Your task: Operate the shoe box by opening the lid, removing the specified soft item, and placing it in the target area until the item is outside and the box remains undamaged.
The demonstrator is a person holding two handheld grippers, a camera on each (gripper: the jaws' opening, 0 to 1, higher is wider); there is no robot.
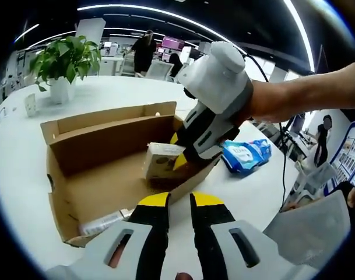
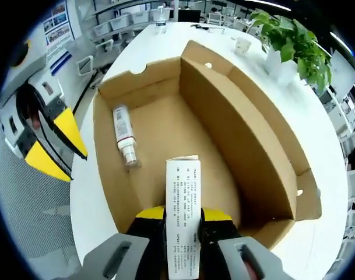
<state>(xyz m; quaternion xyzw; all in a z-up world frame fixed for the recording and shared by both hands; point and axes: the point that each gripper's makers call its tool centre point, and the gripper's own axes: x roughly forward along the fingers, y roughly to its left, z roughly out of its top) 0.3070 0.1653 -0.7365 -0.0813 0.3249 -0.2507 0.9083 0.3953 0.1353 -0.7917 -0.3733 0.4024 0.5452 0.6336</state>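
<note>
An open cardboard shoe box lies on the white table, lid flap folded back. My right gripper is shut on a small cream carton with printed text, held just above the box floor at its near end. In the left gripper view the same right gripper reaches into the box from the right, with the carton in its jaws. A white tube lies on the box floor. My left gripper hovers open outside the box wall, holding nothing.
A blue and white soft packet lies on the table beyond the box. A potted plant and a small white cup stand at the far side. A grey mesh chair is beside the table edge.
</note>
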